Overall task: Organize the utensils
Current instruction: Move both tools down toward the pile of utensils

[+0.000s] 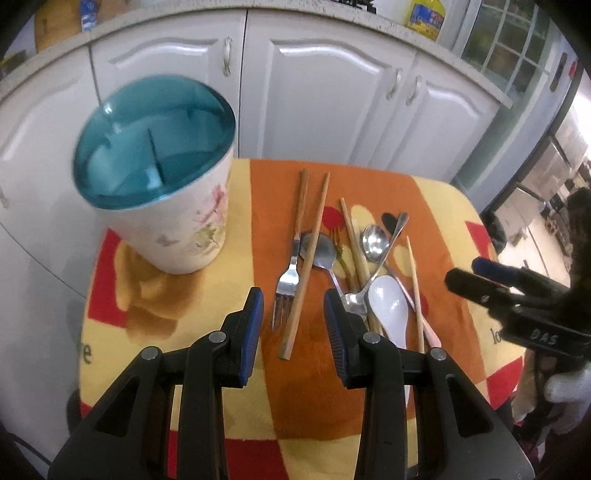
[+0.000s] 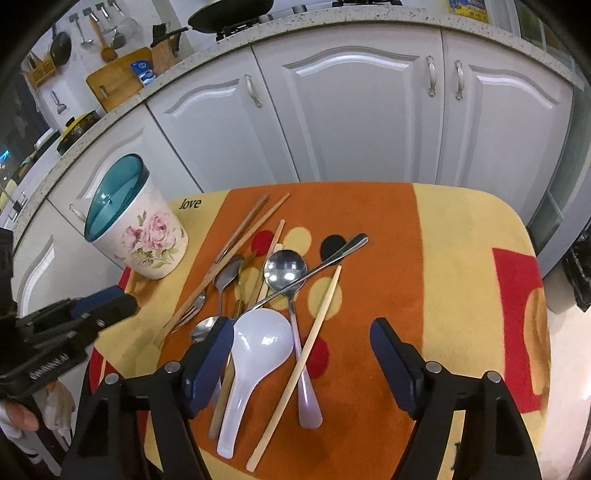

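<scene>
A floral utensil holder (image 1: 173, 206) with a teal divided rim stands at the table's back left; it also shows in the right wrist view (image 2: 140, 236). Loose utensils lie in a pile: a fork (image 1: 290, 273), brown chopsticks (image 1: 306, 266), metal spoons (image 2: 286, 271), a white plastic spoon (image 2: 258, 347) and pale chopsticks (image 2: 314, 339). My left gripper (image 1: 293, 325) is open and empty, low over the fork and a chopstick. My right gripper (image 2: 301, 358) is open and empty above the white spoon. Each gripper also shows in the other view: the right (image 1: 480, 277), the left (image 2: 107, 302).
The utensils lie on an orange, yellow and red cloth (image 2: 443, 258) covering a small table. White kitchen cabinets (image 2: 362, 122) stand close behind. The counter above carries a cutting board (image 2: 118, 77) and a pan (image 2: 229, 14).
</scene>
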Tool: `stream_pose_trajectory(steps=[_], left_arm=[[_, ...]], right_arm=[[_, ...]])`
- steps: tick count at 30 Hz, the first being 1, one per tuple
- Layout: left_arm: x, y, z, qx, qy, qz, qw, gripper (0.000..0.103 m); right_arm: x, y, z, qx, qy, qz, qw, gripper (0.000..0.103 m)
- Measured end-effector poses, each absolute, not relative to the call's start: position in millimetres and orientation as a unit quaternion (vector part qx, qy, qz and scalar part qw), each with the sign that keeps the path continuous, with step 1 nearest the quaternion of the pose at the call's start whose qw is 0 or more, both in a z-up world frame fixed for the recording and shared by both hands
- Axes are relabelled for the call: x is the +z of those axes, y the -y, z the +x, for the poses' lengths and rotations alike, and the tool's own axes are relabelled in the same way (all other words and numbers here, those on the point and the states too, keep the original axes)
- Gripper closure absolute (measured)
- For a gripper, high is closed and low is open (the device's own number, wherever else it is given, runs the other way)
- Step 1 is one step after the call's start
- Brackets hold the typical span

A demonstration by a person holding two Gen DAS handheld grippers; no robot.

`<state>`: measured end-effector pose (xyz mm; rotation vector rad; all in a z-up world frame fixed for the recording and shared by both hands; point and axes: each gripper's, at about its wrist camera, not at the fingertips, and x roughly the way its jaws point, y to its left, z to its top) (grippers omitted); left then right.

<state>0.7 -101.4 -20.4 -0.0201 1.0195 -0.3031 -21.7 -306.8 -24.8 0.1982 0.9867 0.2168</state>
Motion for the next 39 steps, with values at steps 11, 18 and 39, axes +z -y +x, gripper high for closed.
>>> stream_pose_trajectory(steps=[11, 18, 39], left_arm=[[-62.7, 109.7, 33.5, -0.148, -0.541, -0.03, 0.827, 0.067], [-74.7, 120.7, 37.5, -0.157, -0.555, -0.035, 0.816, 0.065], [-35.3, 136.3, 42.9, -0.166, -0.526, 0.002, 0.834, 0.065]], right_arm=[[-38.2, 321.4, -17.7, 0.098, -0.486, 0.126, 0.859, 0.028], [-46.2, 327.9, -15.1, 0.089, -0.495, 0.134, 0.854, 0.028], [-70.2, 333.4, 50.3, 0.096, -0.51, 0.163, 0.839, 0.045]])
